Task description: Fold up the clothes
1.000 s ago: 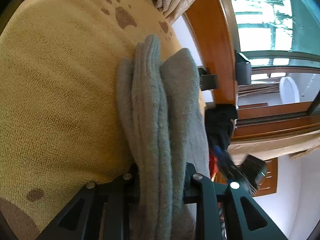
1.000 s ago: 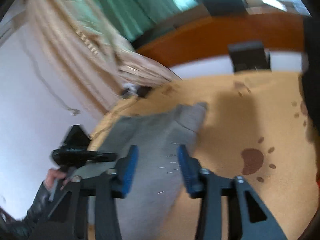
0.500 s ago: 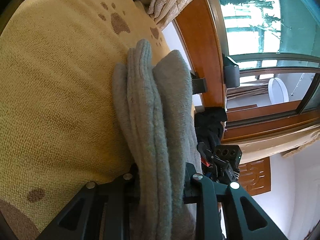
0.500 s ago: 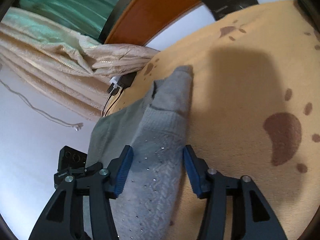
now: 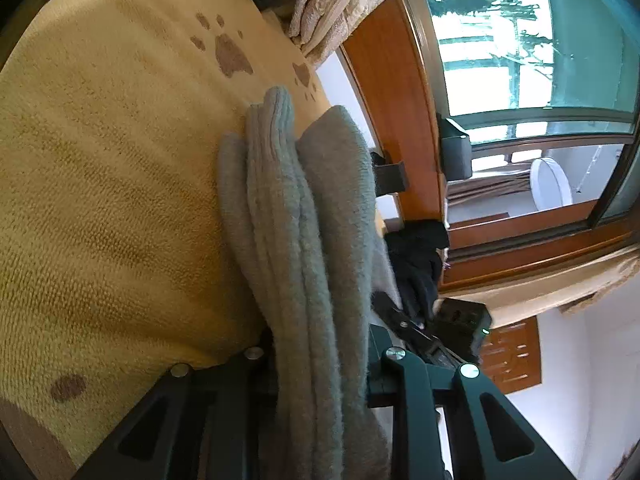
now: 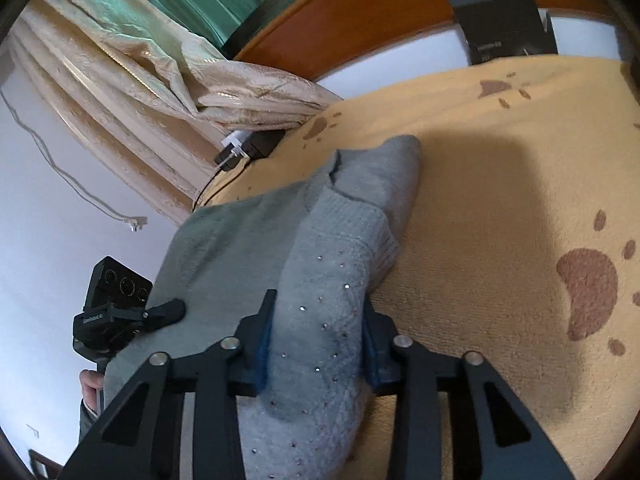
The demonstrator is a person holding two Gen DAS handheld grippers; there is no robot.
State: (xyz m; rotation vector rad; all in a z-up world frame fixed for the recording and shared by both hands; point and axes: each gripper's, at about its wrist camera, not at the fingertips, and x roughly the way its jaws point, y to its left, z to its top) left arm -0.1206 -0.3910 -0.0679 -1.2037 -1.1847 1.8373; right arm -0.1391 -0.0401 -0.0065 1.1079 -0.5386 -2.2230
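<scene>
The grey knitted sweater [image 6: 320,272] lies on the yellow paw-print blanket [image 6: 500,200], its long axis running away from both grippers. The left gripper [image 5: 320,360] clamps its bunched layers; the right gripper [image 6: 316,340] has just been closing and now pinches the studded fold.

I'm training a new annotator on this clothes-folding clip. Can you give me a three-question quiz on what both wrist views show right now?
1. True or false: the left gripper is shut on bunched layers of the grey sweater.
2. What lies between the right gripper's blue pads? A) the curtain B) a studded part of the sweater C) a charger
3. What pattern marks the yellow blanket?

Key:
1. True.
2. B; its jaws have just been closing, and the pads now press the knit.
3. Brown paw prints.
</scene>
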